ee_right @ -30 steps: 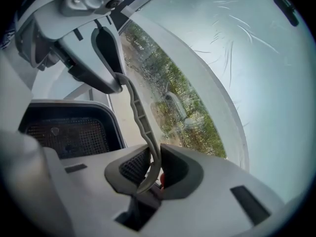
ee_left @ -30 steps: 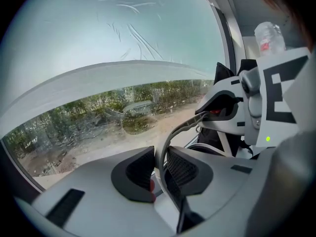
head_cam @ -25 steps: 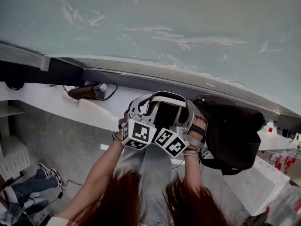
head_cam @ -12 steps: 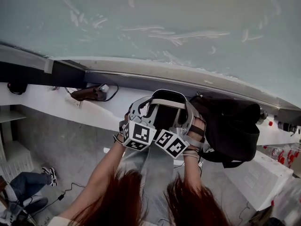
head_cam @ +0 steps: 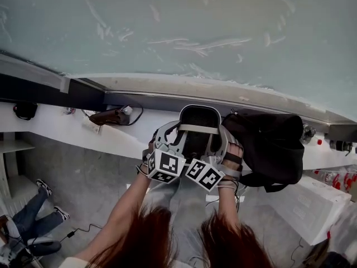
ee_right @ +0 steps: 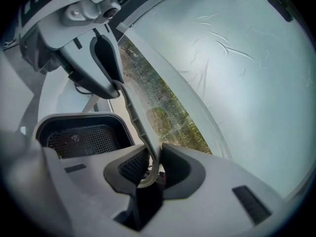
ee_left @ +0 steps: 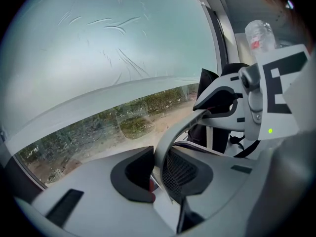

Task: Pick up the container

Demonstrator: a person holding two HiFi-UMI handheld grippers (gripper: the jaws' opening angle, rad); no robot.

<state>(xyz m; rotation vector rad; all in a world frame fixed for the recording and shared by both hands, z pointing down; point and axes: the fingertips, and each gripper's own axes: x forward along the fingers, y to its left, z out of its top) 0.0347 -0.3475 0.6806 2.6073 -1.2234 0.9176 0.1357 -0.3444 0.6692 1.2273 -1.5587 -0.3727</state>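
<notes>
While the wide window [head_cam: 167, 27] filled the upper half of the head view and the white tabletop [head_cam: 56, 128] ran beneath it with a black bag [head_cam: 273, 144] resting on it, the container [head_cam: 196, 121] hung in the air just left of that bag, in front of the tabletop's edge, carried between both claws. Over the last second it had hardly shifted, only drifting a little toward the glass, so the lift itself looked done. The real change was at the right claw [ee_right: 157, 171], whose jaws were opening around the rim. I judged that to be a release or a re-grip that would leave the weight to the other side. The container was a pale grey plastic tub with a dark mesh lining, a thin curved rim and a light bar across its mouth. The left claw [ee_left: 159, 174] was clamped on that rim, pads pressing both faces. The right pads seemed to touch it too, though loosening.
</notes>
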